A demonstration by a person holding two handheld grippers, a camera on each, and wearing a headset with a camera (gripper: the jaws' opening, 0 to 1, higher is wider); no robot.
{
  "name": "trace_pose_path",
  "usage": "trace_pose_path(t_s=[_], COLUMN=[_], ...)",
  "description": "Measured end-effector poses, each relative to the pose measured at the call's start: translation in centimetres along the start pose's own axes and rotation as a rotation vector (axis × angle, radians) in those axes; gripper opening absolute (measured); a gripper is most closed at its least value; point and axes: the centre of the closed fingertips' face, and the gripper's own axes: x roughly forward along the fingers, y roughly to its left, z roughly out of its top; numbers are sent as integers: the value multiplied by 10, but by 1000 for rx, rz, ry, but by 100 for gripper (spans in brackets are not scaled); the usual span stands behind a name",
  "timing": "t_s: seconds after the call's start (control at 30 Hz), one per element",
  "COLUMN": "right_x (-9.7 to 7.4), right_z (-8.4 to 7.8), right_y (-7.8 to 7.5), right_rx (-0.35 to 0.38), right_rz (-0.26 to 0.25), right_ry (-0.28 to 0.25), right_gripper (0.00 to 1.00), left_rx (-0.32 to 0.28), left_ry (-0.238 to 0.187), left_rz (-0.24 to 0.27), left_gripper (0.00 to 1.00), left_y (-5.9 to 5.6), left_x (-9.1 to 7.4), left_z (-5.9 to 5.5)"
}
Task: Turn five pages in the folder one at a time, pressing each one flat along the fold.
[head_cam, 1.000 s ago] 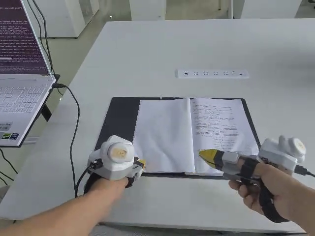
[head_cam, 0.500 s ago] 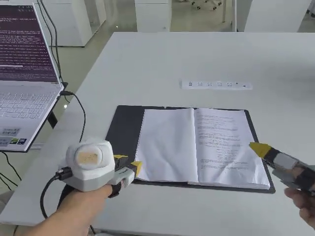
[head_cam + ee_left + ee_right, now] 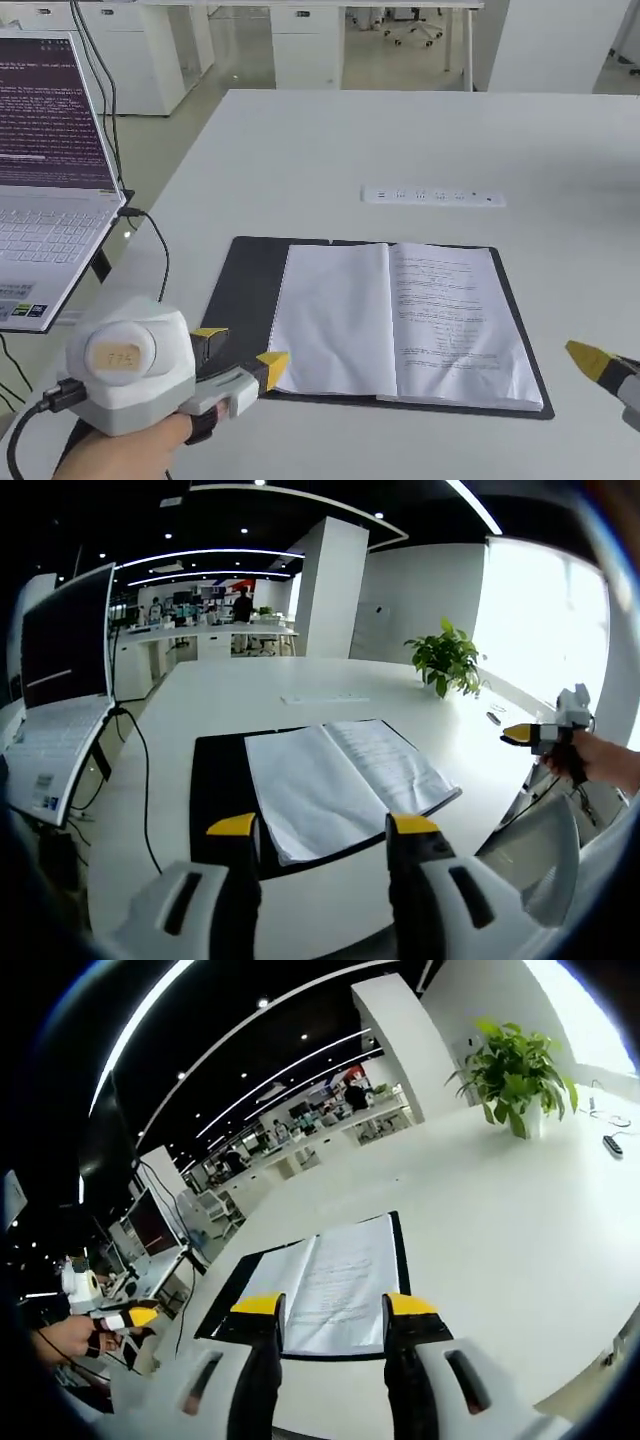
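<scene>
The folder (image 3: 250, 285) lies open on the white table, its black cover showing beside a blank left page (image 3: 330, 320) and a printed right page (image 3: 450, 315). Both pages lie flat. My left gripper (image 3: 240, 350) hovers open just off the folder's near left corner, nothing between its yellow tips. My right gripper (image 3: 592, 360) is at the lower right, clear of the folder's right edge. The left gripper view looks over the folder (image 3: 330, 775) between open jaws (image 3: 322, 825). The right gripper view shows the folder (image 3: 330, 1280) beyond open jaws (image 3: 333, 1305).
An open laptop (image 3: 40, 200) stands on the left with a black cable (image 3: 150, 250) running down beside the folder. A white power strip (image 3: 432, 196) lies behind the folder. A potted plant (image 3: 445, 660) stands at a far table edge.
My right gripper has drawn off the right page's near corner, out to the right. My left gripper has risen and pulled back towards me. The head camera has tilted up.
</scene>
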Motion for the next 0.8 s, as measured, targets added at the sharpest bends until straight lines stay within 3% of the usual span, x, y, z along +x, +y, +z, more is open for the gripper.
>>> trace_pose_path(t_s=[0.1,0.23,0.6,0.8], right_x=[-2,-3,-5,-4], right_z=[-7,-15,-2,-11], right_y=[0,0,-1,-6], right_rx=[-29,-54,-54,-84], right_rz=[-10,-10,-8,-20], right_ry=[15,35,9,43], right_gripper=[47,46,46,45], left_rx=[3,21,42,47], left_ry=[0,6,3,13], left_rz=[2,7,19,16], left_gripper=[55,56,62,63], left_y=[-1,0,4,1], left_x=[-4,-7,-13,-9], left_z=[0,-1,11,8])
